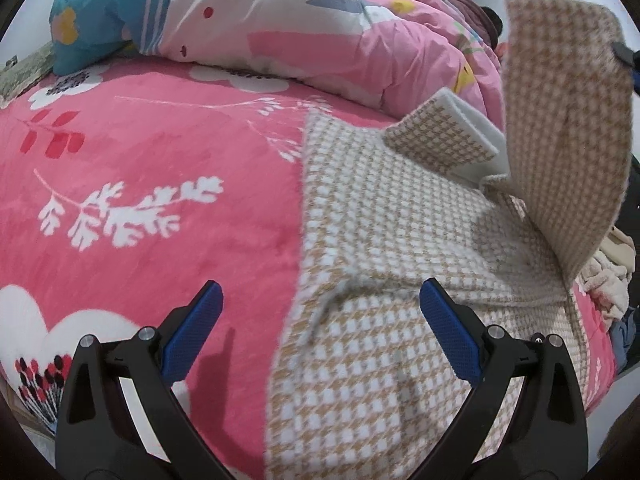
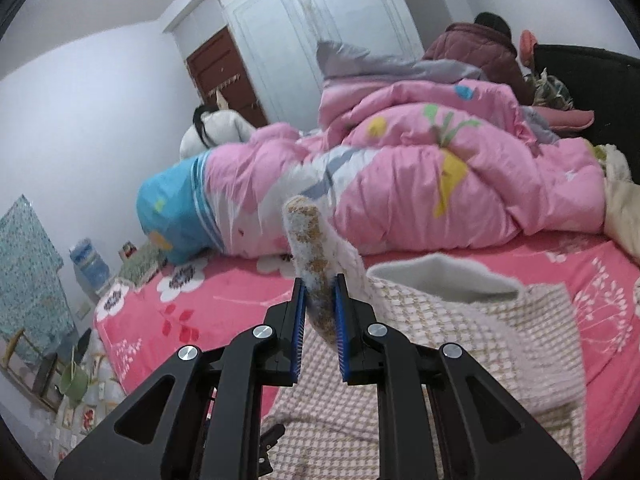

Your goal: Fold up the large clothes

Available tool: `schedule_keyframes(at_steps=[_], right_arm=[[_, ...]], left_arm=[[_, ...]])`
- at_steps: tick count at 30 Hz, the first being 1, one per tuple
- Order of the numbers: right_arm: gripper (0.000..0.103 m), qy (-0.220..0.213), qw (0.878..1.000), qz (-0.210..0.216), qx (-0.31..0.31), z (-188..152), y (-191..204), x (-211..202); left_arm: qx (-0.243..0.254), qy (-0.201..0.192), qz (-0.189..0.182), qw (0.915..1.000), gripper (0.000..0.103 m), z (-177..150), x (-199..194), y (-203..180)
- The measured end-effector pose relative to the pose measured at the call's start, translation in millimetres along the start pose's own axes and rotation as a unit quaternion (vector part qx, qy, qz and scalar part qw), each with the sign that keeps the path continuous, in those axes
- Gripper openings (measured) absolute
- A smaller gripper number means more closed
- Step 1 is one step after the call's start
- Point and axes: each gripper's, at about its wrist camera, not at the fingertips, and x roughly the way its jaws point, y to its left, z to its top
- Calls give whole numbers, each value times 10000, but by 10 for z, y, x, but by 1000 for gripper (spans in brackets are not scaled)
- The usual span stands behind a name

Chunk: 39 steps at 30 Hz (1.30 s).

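A beige-and-white houndstooth garment point(image 1: 384, 240) lies spread on the pink flowered bedspread point(image 1: 140, 152). My left gripper point(image 1: 320, 300) is open and empty, low over the garment's left edge. My right gripper point(image 2: 320, 292) is shut on a fold of the garment's edge point(image 2: 316, 264) and holds it up above the bed. In the left wrist view that lifted flap point(image 1: 568, 120) stands upright at the right, with the right gripper's tip point(image 1: 624, 52) at its top. The rest of the garment point(image 2: 460, 344) lies below the right gripper.
A bunched pink quilt point(image 2: 440, 176) and a blue pillow point(image 2: 172, 216) lie along the far side of the bed. A person in a maroon jacket point(image 2: 480, 52) sits beyond the quilt. A white wardrobe point(image 2: 320, 32) and a brown door point(image 2: 224, 68) stand behind. Clutter lies on the floor at left point(image 2: 72, 380).
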Motion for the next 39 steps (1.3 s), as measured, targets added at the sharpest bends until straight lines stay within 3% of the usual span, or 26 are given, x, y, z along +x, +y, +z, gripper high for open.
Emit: schedule_keyframes(at_steps=[8, 13, 16, 17, 18, 24, 39], right_arm=[[14, 403, 9989, -84, -240, -368, 234, 495], [19, 1471, 9883, -3, -405, -771, 292, 1033], [30, 2038, 9785, 201, -262, -953, 265, 1237], [40, 2114, 9768, 249, -240, -991, 265, 1255], [48, 2139, 9762, 233, -278, -1012, 276, 1255], [63, 1968, 9784, 242, -583, -970, 324, 1067], [76, 1776, 9828, -103, -497, -839, -195, 450]], left_arm=[[-127, -17, 62, 9999, 95, 10, -63, 126], [-162, -38, 114, 9998, 95, -26, -156, 229], [-203, -46, 151, 9997, 95, -35, -175, 274], [-224, -49, 161, 9996, 95, -43, -189, 289], [-250, -50, 170, 9995, 95, -34, -179, 289], [-314, -95, 148, 9994, 95, -46, -269, 407], [-280, -152, 92, 9995, 95, -75, -357, 345]])
